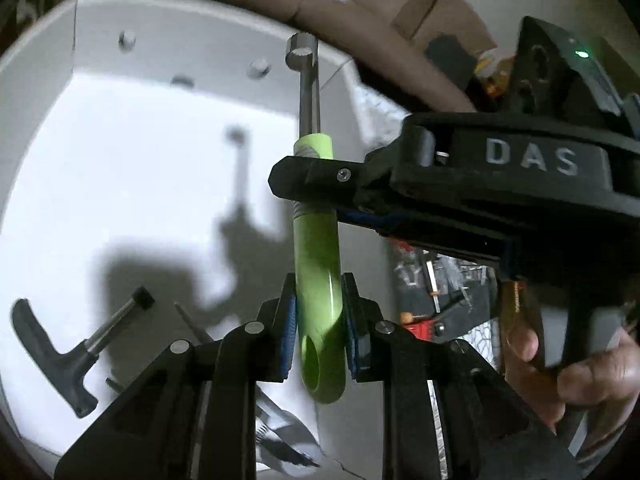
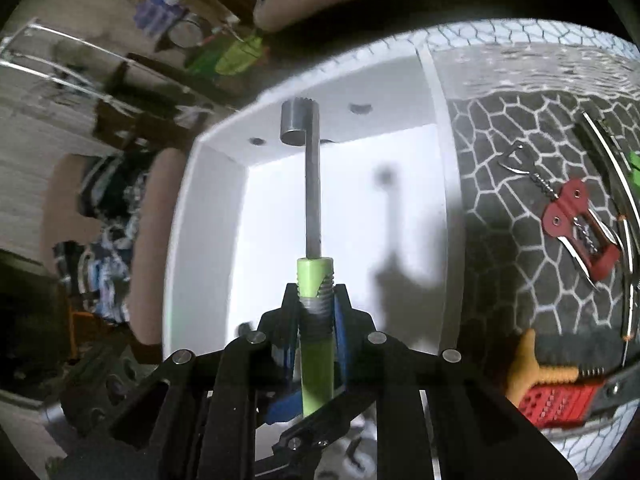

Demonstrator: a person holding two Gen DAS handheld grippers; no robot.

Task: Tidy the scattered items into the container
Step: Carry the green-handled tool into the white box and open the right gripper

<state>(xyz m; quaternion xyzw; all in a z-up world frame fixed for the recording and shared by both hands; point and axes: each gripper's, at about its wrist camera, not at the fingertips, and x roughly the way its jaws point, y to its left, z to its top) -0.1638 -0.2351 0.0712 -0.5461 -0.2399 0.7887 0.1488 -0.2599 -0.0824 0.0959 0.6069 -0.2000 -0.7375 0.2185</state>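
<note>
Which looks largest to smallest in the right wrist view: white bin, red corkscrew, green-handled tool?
1. white bin
2. green-handled tool, though nearness to the camera enlarges it
3. red corkscrew

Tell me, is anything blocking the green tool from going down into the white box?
No. The green tool, held by both grippers, hangs over open white floor of the white box. The black T-handle tool lies off to one side, not under it.
</note>
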